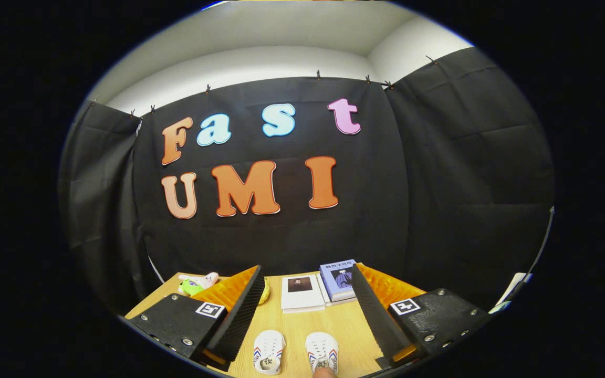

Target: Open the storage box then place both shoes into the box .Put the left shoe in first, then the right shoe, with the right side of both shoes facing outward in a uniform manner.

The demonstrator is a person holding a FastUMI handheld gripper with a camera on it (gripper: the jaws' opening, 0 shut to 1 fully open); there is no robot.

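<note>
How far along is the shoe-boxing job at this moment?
Nothing looks done yet. Both white shoes, one and the other, sit side by side on the wooden table, between the fingers of the gripper, which is open and holds nothing. Opening the box and placing both shoes remain.

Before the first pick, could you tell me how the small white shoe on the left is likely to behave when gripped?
The left shoe looks small, so probably light. Its upper looks soft, so it may squash under the fingers. It lies flat on the table, so it seems unlikely to roll. The gripper is open, shoes between its fingers.
</note>
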